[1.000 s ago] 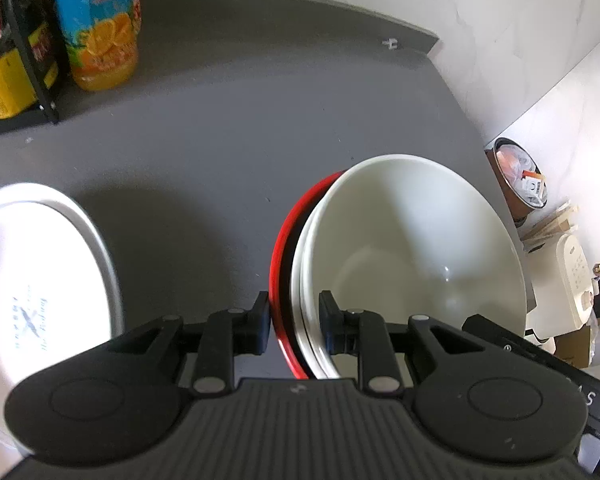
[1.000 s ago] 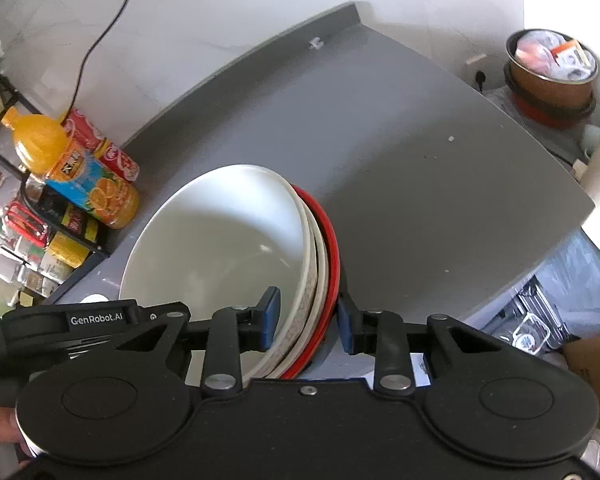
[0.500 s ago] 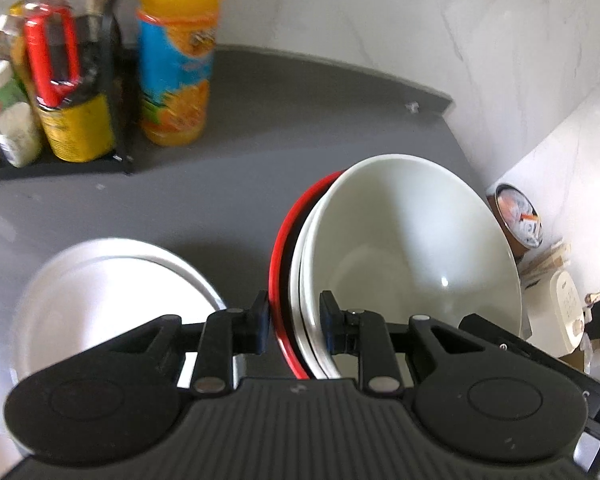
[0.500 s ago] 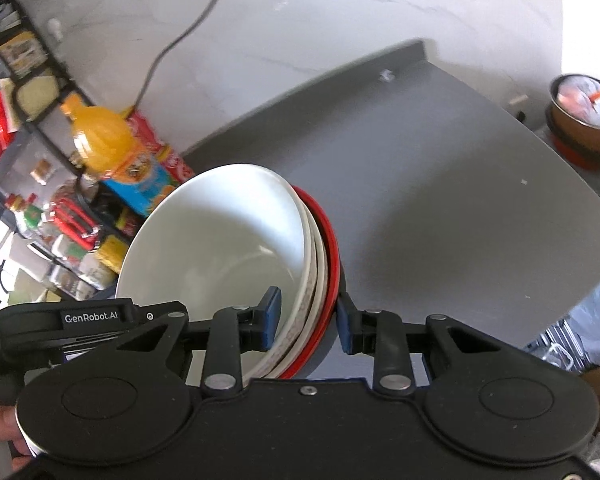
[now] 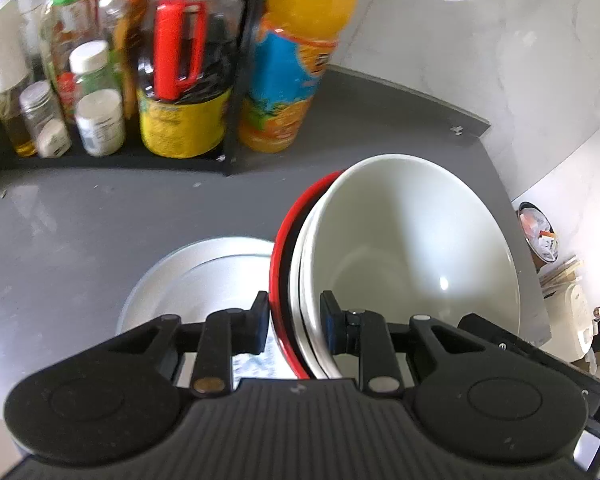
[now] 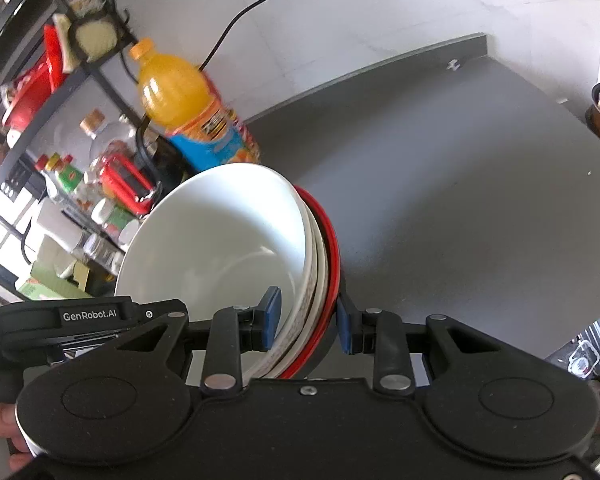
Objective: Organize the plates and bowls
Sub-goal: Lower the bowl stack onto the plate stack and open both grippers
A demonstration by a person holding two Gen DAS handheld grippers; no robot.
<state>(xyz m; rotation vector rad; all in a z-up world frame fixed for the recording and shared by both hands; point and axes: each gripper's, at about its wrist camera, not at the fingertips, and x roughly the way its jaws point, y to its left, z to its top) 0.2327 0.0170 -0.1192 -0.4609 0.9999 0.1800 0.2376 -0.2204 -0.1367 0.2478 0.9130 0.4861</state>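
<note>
Bowls nested into one stack [image 5: 404, 248] — a glossy white ceramic bowl innermost, another pale bowl behind it, and a red-rimmed bowl [image 5: 284, 240] outermost — hang in the air, tipped steeply on edge above the grey tabletop [image 5: 72, 216]. The left gripper [image 5: 294, 322] has its jaws clamped across the combined rims on one side, and the right gripper [image 6: 306, 320] pinches the rims on the opposite side, its blue-padded jaws squeezing from inside the white bowl and outside the red one. Gripping all the rims together seems meant to keep the nest from sliding apart, and two holds share the weight of what is probably a heavy, slippery load.

Below the left gripper a round white plate [image 5: 188, 280] lies flat on the tabletop; the stack sits over its edge, so the plate looks like the intended resting place, though that is only a guess. An orange juice bottle with a blue label [image 5: 292, 68] stands near the back, beside a black wire rack of condiment bottles and jars [image 5: 112, 92]. At the lower left of the right wrist view a hand [image 6: 0, 424] holds a gripper body.
</note>
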